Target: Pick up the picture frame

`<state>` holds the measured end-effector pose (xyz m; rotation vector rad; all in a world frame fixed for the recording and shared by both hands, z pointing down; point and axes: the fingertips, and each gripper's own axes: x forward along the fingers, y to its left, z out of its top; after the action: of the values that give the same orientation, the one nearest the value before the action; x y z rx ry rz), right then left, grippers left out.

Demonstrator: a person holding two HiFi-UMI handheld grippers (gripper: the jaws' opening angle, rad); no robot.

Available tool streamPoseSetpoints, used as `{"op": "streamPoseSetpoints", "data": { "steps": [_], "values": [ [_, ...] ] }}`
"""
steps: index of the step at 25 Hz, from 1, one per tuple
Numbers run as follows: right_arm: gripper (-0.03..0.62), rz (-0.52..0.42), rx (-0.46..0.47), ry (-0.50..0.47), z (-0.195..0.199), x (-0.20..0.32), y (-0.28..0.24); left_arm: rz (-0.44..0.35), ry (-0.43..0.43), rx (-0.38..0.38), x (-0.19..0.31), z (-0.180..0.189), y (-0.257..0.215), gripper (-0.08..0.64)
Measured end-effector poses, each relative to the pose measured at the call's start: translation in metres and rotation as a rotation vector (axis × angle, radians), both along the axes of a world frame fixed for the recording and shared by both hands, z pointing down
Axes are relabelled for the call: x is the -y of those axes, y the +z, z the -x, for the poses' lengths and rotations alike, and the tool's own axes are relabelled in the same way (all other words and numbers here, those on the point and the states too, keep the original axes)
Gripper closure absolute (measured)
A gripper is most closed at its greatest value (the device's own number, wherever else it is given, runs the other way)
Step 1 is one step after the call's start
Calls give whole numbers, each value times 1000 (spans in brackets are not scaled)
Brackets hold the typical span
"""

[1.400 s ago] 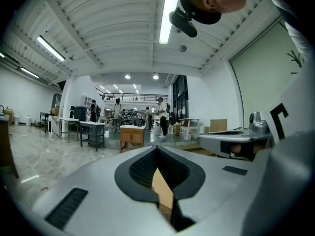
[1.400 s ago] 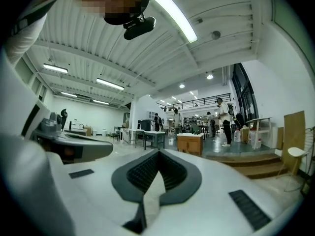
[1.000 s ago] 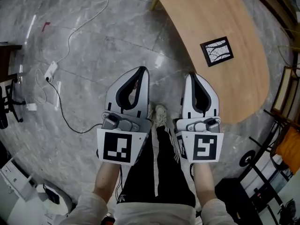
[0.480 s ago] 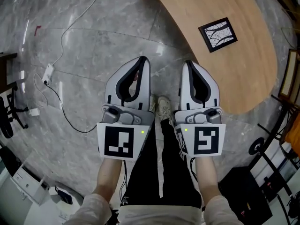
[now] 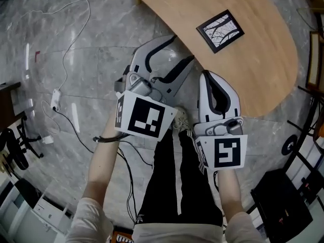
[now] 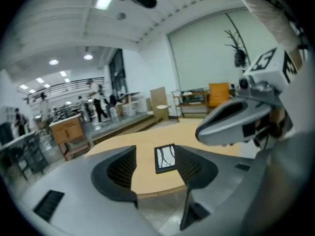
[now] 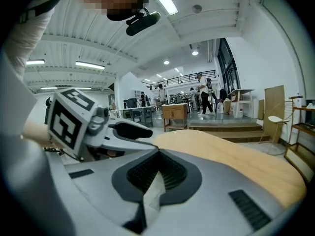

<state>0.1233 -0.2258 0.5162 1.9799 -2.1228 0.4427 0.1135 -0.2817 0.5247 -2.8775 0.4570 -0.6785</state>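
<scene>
left gripper (image 5: 181, 48) just opening, empty — right gripper (image 5: 210, 75) seemingly shut — picture frame (image 5: 219, 31) on table (image 5: 255, 65).

The table (image 5: 253, 70) is faced in pale wood, smooth and matt. The floor (image 5: 76, 85) is laid in grey veined stone, polished to a gloss. The left gripper (image 5: 180, 47) and right gripper (image 5: 208, 75) are shelled in matt grey-white plastic; the pads (image 6: 120, 171) are ribbed, black and matt. The frame (image 5: 219, 31) is edged in smooth black.
</scene>
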Motion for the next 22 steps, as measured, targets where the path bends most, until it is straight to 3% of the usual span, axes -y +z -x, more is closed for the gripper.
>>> {"op": "streamPoseSetpoints", "data": {
  "steps": [1,5,11,16,19,22],
  "values": [
    [588,13,-3,9,-7,-4,4,-44,90,72,-1,-13,12,327],
    [588,57,-12,46,-30,-21,19,-179,396,317,-8,-49,64,308],
    [588,90,-11,81,-48,-33,37,-324,725,618,-27,-72,129,236],
    [588,78,1,106,-53,-33,39,-347,844,772,-29,-75,174,201],
    [588,81,9,106,-54,-33,40,-361,867,822,-28,-77,188,190],
    [588,86,18,107,-54,-35,43,-315,868,848,-31,-80,195,186]
  ]
}}
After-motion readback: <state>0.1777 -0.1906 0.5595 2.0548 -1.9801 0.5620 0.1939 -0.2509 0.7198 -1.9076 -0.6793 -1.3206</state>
